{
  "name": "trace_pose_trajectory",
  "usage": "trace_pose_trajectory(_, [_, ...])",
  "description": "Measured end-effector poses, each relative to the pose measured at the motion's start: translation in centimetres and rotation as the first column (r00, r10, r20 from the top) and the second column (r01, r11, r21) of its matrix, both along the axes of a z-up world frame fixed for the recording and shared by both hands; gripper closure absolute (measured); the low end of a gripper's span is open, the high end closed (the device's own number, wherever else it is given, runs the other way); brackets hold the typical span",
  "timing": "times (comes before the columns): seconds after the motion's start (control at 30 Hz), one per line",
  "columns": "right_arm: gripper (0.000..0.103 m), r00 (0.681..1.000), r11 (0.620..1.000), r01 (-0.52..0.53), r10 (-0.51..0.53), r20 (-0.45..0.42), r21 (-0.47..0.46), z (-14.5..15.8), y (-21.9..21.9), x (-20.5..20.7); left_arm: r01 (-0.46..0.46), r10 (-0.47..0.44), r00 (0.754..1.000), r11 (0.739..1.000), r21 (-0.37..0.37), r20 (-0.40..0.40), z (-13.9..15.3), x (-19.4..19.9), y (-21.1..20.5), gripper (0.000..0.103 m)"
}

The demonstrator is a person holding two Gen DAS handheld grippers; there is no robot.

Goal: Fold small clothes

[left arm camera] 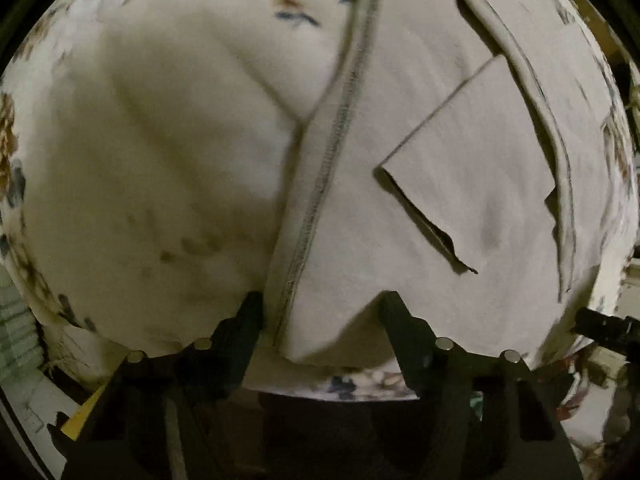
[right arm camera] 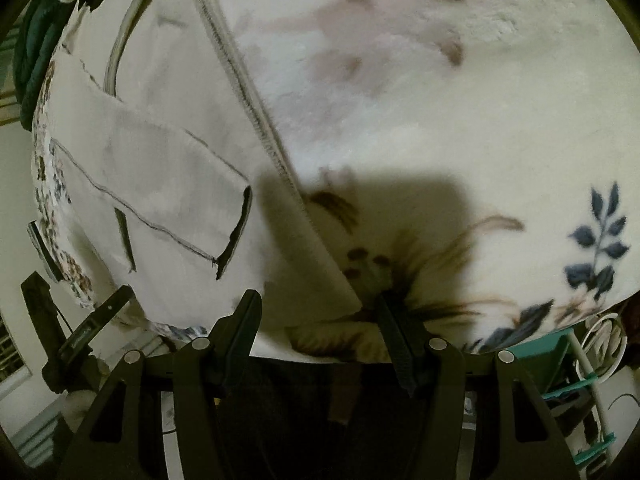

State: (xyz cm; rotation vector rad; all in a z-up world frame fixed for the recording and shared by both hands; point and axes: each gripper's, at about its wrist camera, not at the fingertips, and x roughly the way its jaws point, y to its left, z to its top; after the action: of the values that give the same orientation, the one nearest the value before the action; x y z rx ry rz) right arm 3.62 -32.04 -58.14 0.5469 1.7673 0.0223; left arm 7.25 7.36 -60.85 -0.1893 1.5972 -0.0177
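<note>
A small pale grey garment (left arm camera: 440, 208) with a stitched hem and a patch pocket lies spread on a floral fleece blanket (left arm camera: 152, 152). My left gripper (left arm camera: 320, 304) is open, its black fingers (left arm camera: 248, 320) astride the garment's near corner, just above it. In the right wrist view the same garment (right arm camera: 168, 184) lies at the left, its hem running diagonally. My right gripper (right arm camera: 316, 304) is open, with the garment's near corner lying between its fingers (right arm camera: 392, 336).
The blanket (right arm camera: 460, 100) covers the whole surface and ends at a near edge. A teal rack (right arm camera: 560, 360) and white cable stand at the lower right in the right wrist view. A dark green cloth (right arm camera: 36, 52) lies at the far left.
</note>
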Motion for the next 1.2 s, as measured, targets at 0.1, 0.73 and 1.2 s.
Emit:
trace_pose_trajectory(0.1, [0.095,1.000,1.000,0.017,-0.017,0.002,0.002,-0.1,0.6,-0.4,-0.002,0.002,1.000,1.000,-0.005,0.025,1.0,-0.5,-0.3,0.099])
trace_pose_trajectory(0.73, [0.100,0.943,0.975,0.126,-0.175,0.284,0.184,11.6,0.1,14.8,-0.239,0.304,0.932,0.924,-0.298,0.197,11.7,15.2,5.0,0.098])
trace_pose_trajectory(1.2, [0.049,0.925,0.989,0.128,-0.146,0.351,0.076,9.8,-2.6,23.4,-0.276,0.355,0.914,0.899,-0.338,0.197,8.4,19.9,8.8,0.042])
